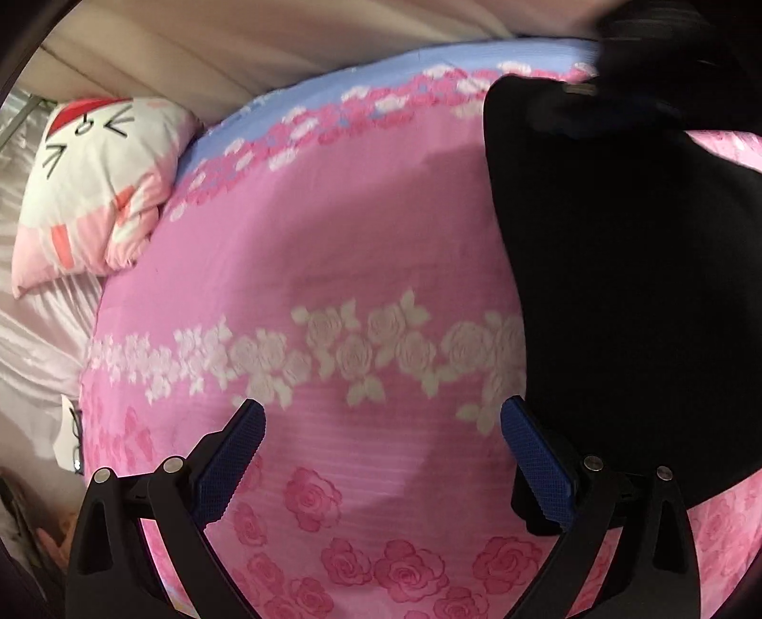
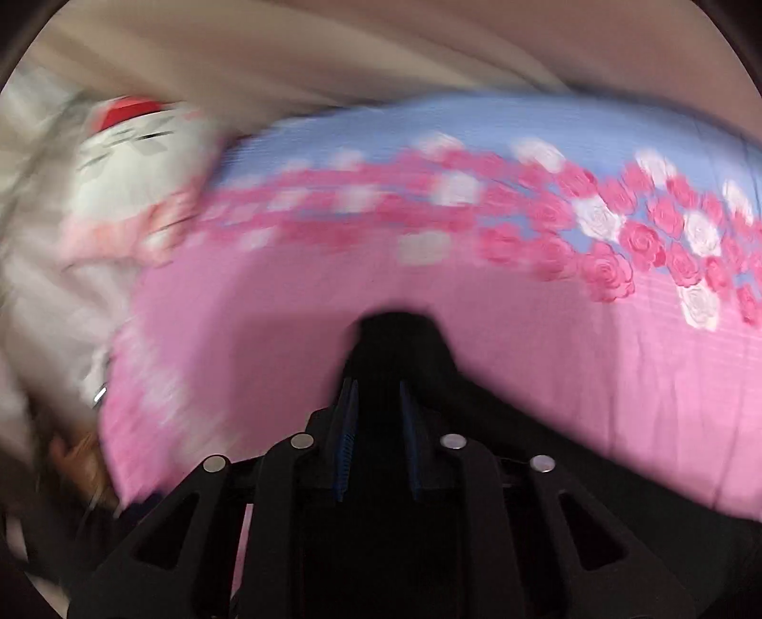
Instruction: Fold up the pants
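The black pants (image 1: 619,266) lie on the pink rose-print bed cover (image 1: 333,238) at the right of the left wrist view. My left gripper (image 1: 381,428) is open and empty over the cover, its right finger beside the pants' left edge. The right gripper (image 1: 633,62) shows blurred at the pants' far end. In the right wrist view my right gripper (image 2: 376,395) is shut on a fold of the black pants (image 2: 400,343), which bunches up between the blue pads and hangs below. That view is motion-blurred.
A white and pink cat-face pillow (image 1: 95,185) lies at the far left of the bed; it also shows in the right wrist view (image 2: 138,166). Beige fabric (image 1: 238,43) runs behind the bed. The cover's left edge (image 1: 90,343) drops to pale sheets.
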The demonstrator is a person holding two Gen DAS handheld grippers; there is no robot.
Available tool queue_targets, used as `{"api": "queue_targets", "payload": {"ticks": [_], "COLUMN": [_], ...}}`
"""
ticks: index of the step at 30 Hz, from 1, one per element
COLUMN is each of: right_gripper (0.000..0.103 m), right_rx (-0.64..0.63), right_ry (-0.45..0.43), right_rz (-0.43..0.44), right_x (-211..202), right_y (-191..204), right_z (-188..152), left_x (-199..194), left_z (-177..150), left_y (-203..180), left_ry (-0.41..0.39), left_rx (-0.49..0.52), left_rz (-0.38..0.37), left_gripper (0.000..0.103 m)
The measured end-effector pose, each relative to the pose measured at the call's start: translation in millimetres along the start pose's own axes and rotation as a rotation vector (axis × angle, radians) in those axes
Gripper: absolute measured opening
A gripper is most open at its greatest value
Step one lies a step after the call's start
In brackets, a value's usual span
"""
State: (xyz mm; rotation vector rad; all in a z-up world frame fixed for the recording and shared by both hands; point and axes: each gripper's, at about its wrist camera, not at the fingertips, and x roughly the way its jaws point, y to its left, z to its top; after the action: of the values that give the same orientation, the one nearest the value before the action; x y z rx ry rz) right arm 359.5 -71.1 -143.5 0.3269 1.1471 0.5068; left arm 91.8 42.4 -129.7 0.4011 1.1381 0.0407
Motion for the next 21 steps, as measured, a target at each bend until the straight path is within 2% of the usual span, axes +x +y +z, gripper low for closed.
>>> {"api": "queue_targets", "payload": {"ticks": [1,3,5,6,7,9,10,11,13,14,15,16,17,18,21], "right_gripper": [0.003,0.007,0.01,0.01,0.01,0.01,0.008,0.014,0.014,0.028,0.043,0.079,0.089,0.088,0.088], "right_rx": [0.048,0.093,0.108,0.103,0.076,0.057,0.086,0.141,0.188,0.192,0.197,0.212,0.242,0.263,0.369], "right_ry": [-0.008,-0.013,-0.158,-0.18,-0.17,0.008,-0.031,-0.083,-0.205,-0.267,-0.31,-0.339,-0.378,-0.404,-0.382], "right_rz": [0.02,0.016,0.109,0.105,0.05,-0.058,-0.033,-0.026,0.012,0.028,0.004,-0.037,-0.1,-0.125,-0.172], "right_x": [5.7,-2.6,-46.2,-54.3,-49.9,-5.5,-9.7,-25.7,-70.1,-97.8,-122.6,-140.2,-165.6,-187.7,-230.3], "right_y": [-8.3,-4.1,4.4,6.8,6.2,-10.2,-17.8,-23.5,-29.9,-35.6,-43.3,-51.6,-65.9,-81.8,-123.3], "right_z": [8.2,20.2,11.3,5.2,-5.2,-14.3,-14.9,-13.7,-18.6,-27.6,-40.6,-51.9,-73.8,-98.2,-168.3], "left_x": [2.8,8.6,14.2,15.7,17.4,22.3,23.2,23.7,18.8,15.1,11.2,8.0,4.2,1.0,-13.1], "left_z": [-1.3,-0.8,1.4,1.3,0.8,0.3,1.0,2.3,5.7,5.6,4.6,3.5,0.8,-2.0,-8.7], "left_y": [0.8,5.1,10.1,12.6,15.5,18.8,20.6,21.0,20.1,22.3,26.1,30.2,36.5,40.7,43.9], "left_ry": [0.002,0.009,0.03,0.036,0.038,0.051,0.053,0.061,0.069,0.055,0.041,0.033,0.035,0.041,0.037], "left_rx": [-0.012,-0.045,-0.054,-0.061,-0.069,-0.082,-0.092,-0.087,-0.05,-0.041,-0.042,-0.05,-0.068,-0.085,-0.114], "left_rz": [0.0,-0.012,-0.029,-0.038,-0.046,-0.052,-0.062,-0.062,-0.023,-0.007,0.001,-0.003,-0.026,-0.049,-0.155], "left_gripper": [0.098,0.098,0.098,0.098,0.098,0.098,0.098,0.098,0.098,0.098,0.098,0.098,0.098,0.098,0.098]}}
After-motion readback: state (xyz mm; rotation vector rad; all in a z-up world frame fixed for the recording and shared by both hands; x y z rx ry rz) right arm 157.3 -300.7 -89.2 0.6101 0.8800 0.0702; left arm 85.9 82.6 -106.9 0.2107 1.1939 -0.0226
